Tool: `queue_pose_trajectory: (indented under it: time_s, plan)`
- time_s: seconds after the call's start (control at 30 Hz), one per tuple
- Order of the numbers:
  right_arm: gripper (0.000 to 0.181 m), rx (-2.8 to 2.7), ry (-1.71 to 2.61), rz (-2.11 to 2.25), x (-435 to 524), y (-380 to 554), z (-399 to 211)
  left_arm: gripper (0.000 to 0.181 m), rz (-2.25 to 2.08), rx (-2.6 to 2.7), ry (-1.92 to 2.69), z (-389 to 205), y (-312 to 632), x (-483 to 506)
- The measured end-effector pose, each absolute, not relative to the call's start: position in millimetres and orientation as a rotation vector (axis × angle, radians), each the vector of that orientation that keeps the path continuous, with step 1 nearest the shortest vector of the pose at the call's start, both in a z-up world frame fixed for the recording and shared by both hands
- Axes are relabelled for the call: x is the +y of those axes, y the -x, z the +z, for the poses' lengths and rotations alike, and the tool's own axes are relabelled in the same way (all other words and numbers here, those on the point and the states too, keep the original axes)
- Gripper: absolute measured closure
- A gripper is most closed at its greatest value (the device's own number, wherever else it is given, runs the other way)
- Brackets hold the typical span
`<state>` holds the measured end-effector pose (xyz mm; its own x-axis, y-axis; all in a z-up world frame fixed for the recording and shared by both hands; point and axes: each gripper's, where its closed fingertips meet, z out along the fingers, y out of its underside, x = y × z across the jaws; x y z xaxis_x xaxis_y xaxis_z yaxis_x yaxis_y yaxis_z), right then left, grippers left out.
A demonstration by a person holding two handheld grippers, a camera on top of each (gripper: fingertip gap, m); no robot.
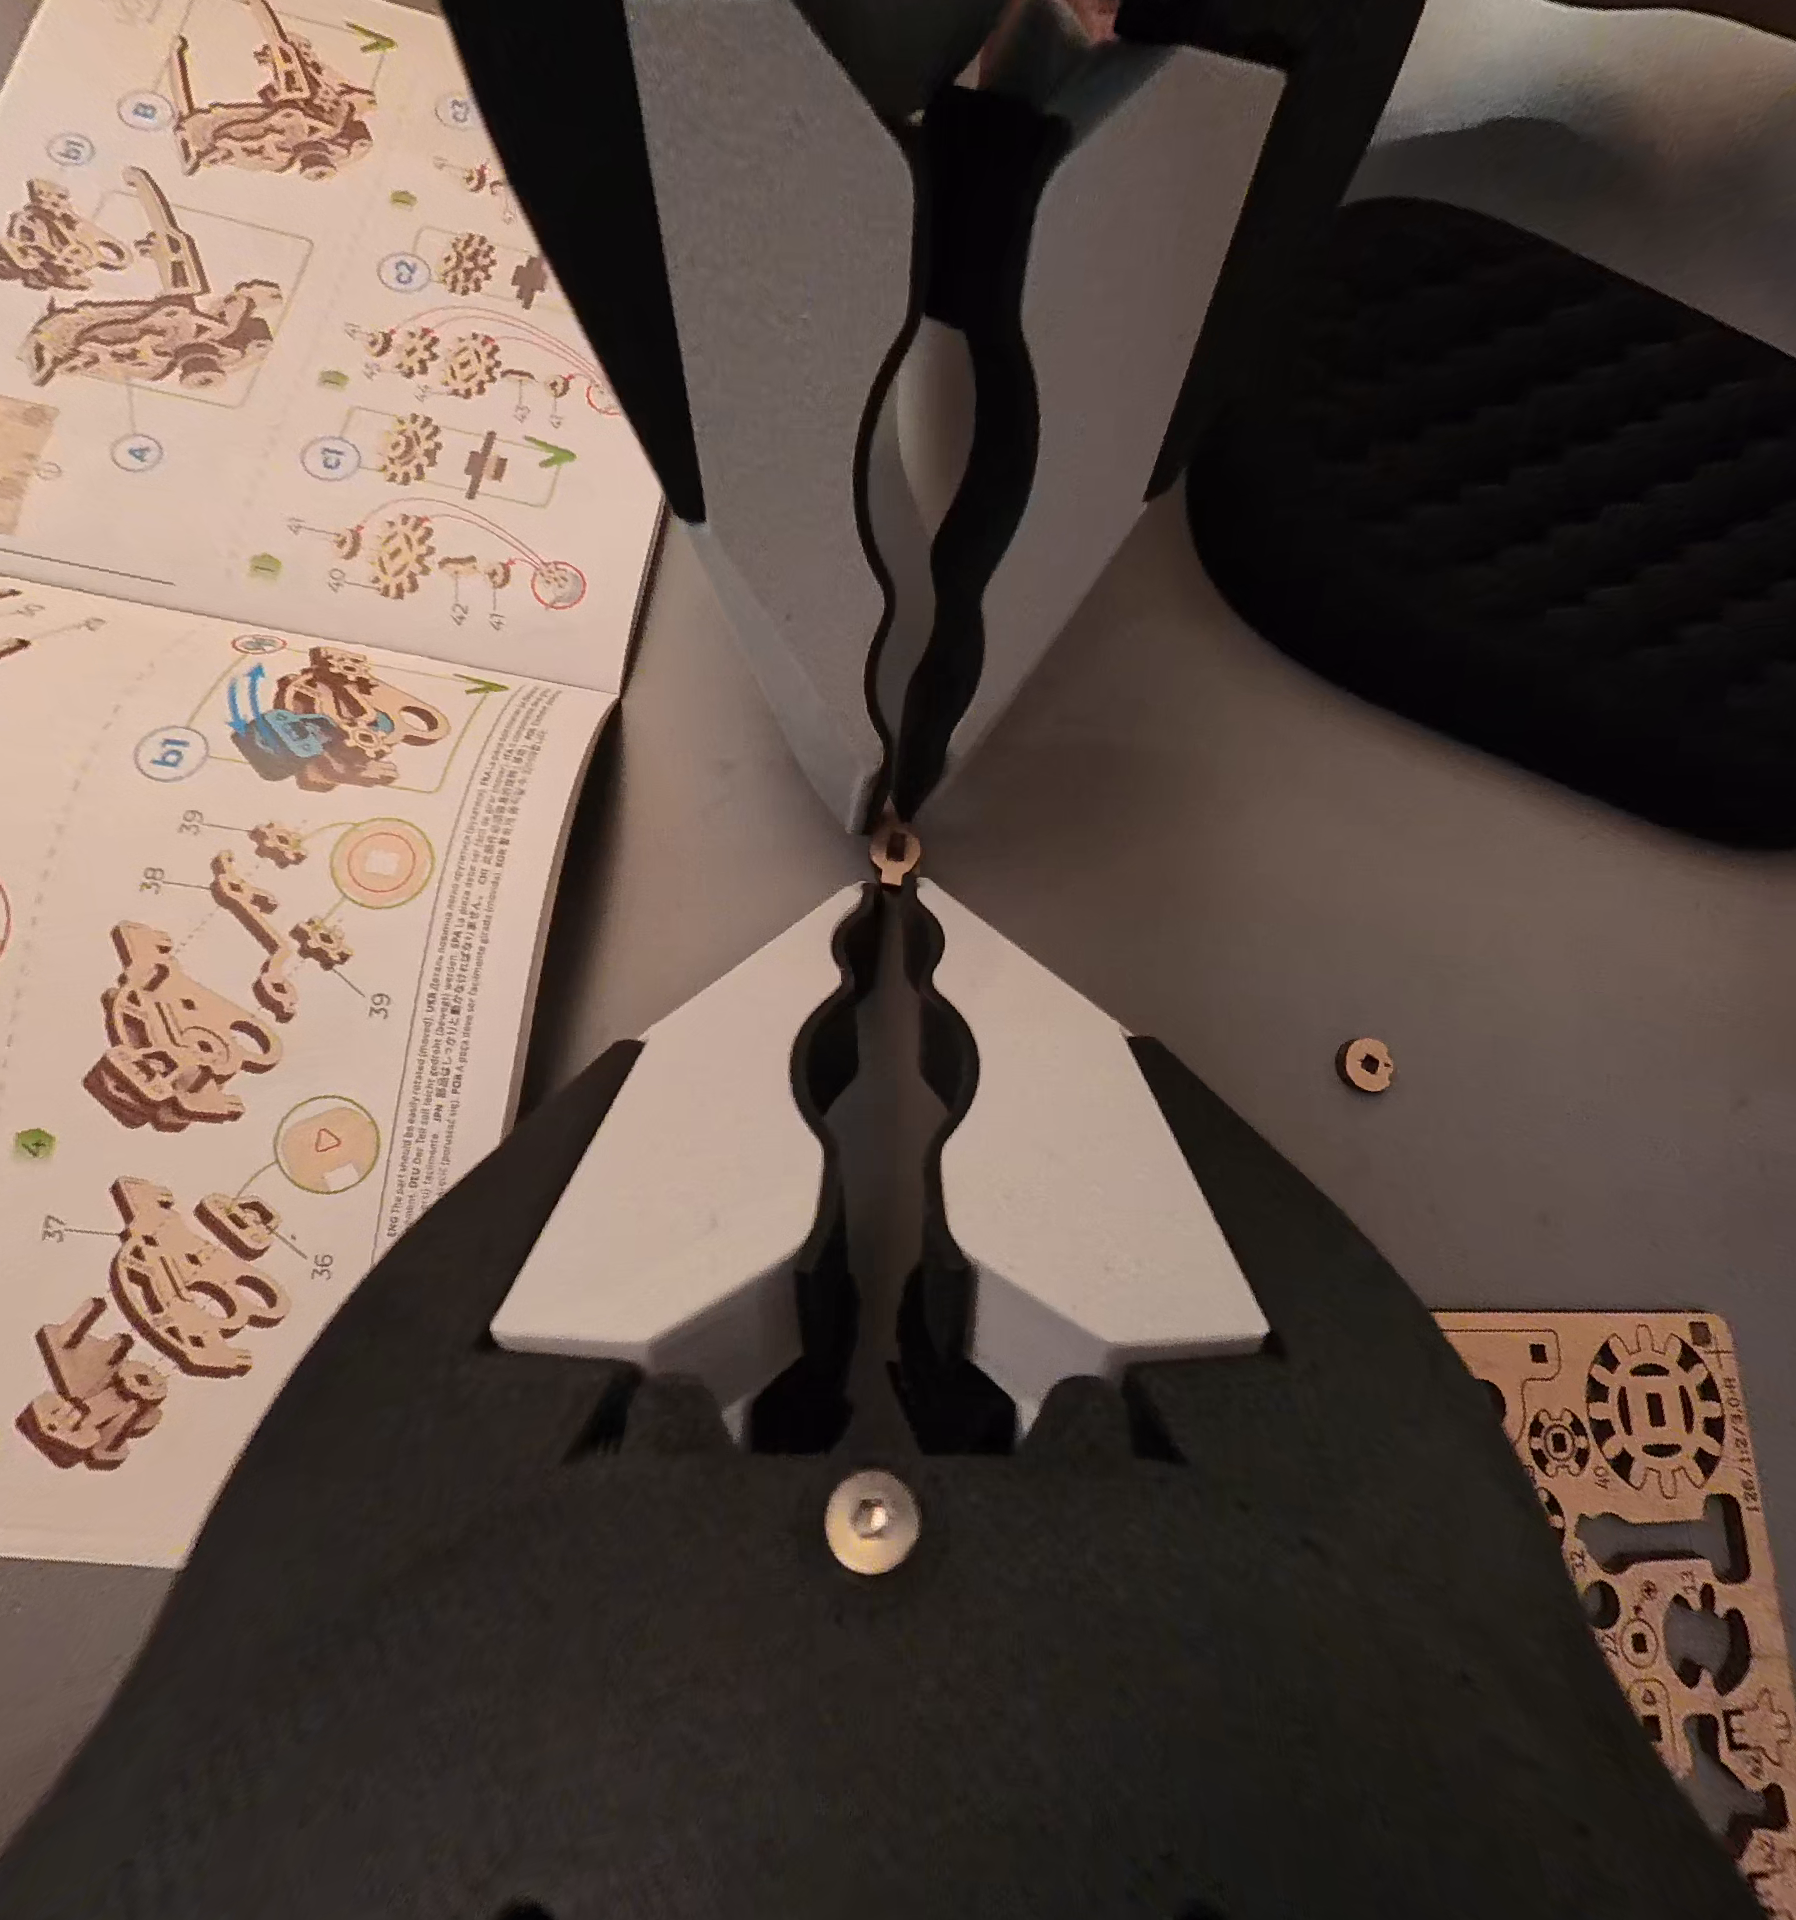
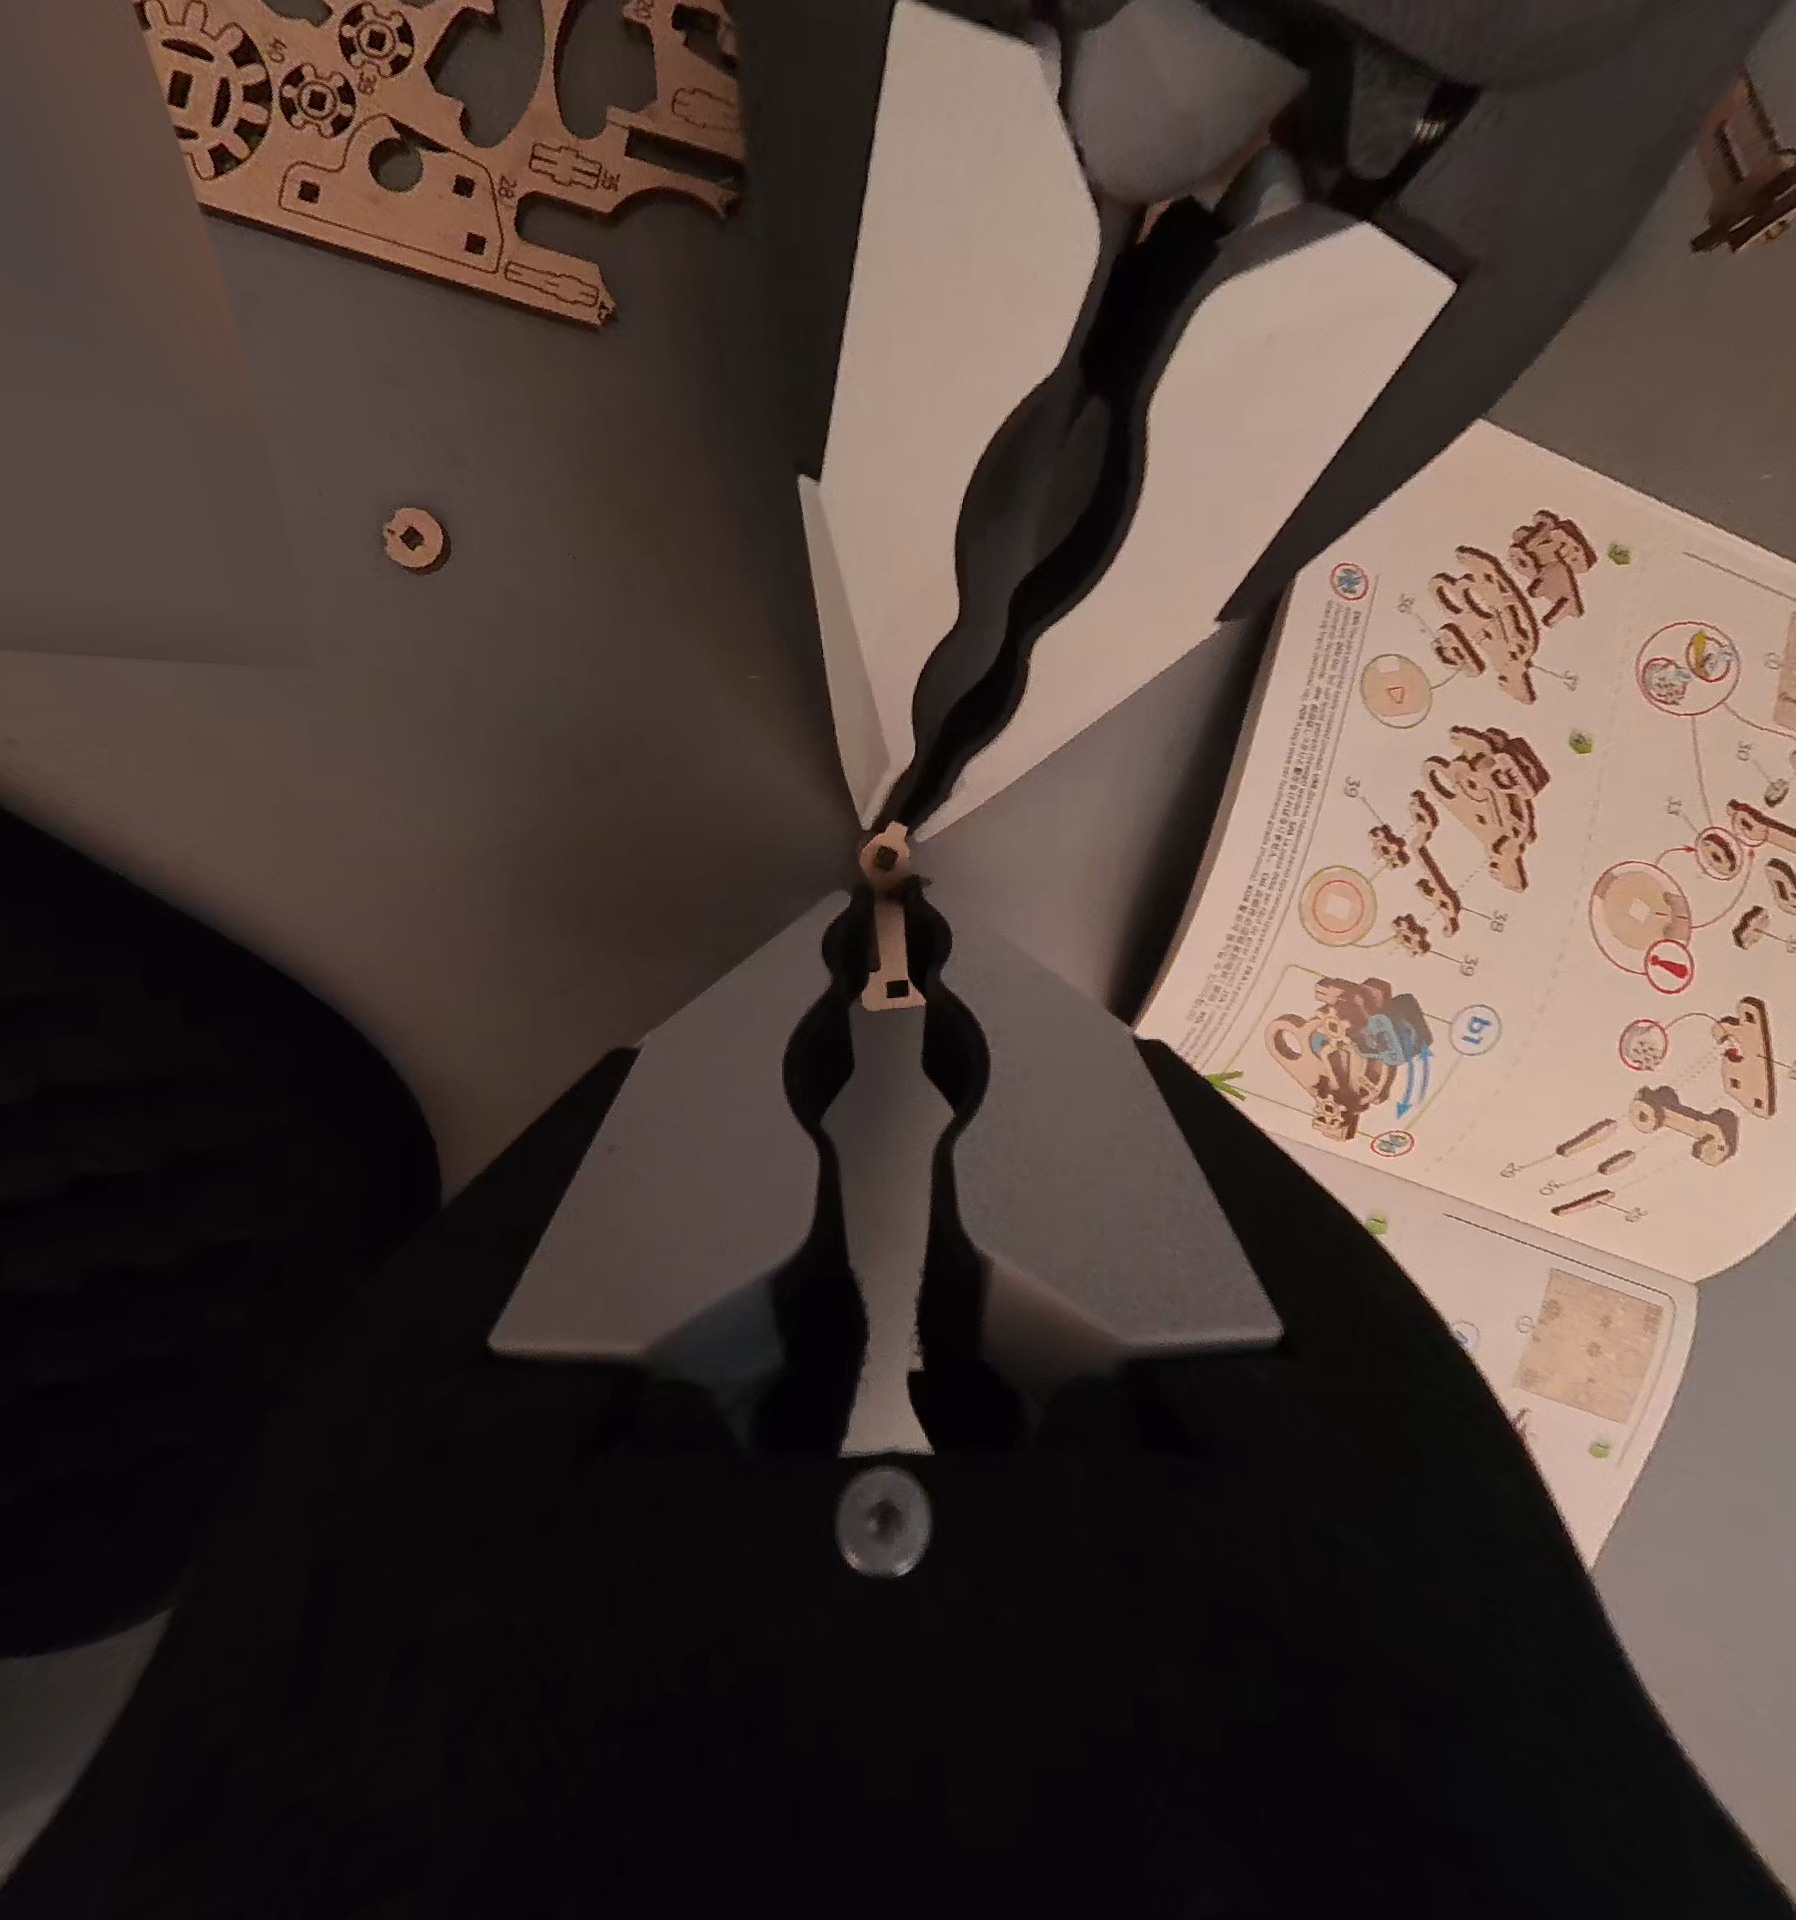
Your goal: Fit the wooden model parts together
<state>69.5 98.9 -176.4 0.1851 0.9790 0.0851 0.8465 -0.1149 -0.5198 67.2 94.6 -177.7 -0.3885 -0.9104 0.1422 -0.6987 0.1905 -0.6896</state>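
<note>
Left gripper (image 1: 889,891) pinching small wooden part (image 1: 895,854), right gripper (image 1: 899,816) tip-to-tip

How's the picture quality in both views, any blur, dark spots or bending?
Left wrist view: dim, warm light, booklet sharp but curved by the wide lens. Right wrist view: darker, gripper body near black, wooden sheet clear, far gripper slightly blurred.

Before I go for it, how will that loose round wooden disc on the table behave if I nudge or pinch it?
The disc is thin and lies flat, so it will probably slide rather than roll. It looks very light and may skitter away. With so little edge above the grey table, pinching it will likely be fiddly.
</note>
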Motion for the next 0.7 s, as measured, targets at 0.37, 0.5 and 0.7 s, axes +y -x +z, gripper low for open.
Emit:
queue_pose_trajectory:
  time_s: [0.37,0.5,0.7]
  plan:
    - [0.170,-1.509,2.106,0.579,100,-66,-160,0.181,-1.018,2.172,1.533,-178,-67,94]
    - [0.172,-1.494,2.201,0.563,99,-67,-171,0.181,-1.020,2.172,1.536,-178,-67,94]
    - [0.178,-1.392,2.274,0.550,103,-66,-168,0.181,-1.021,2.171,1.538,-178,-67,94]
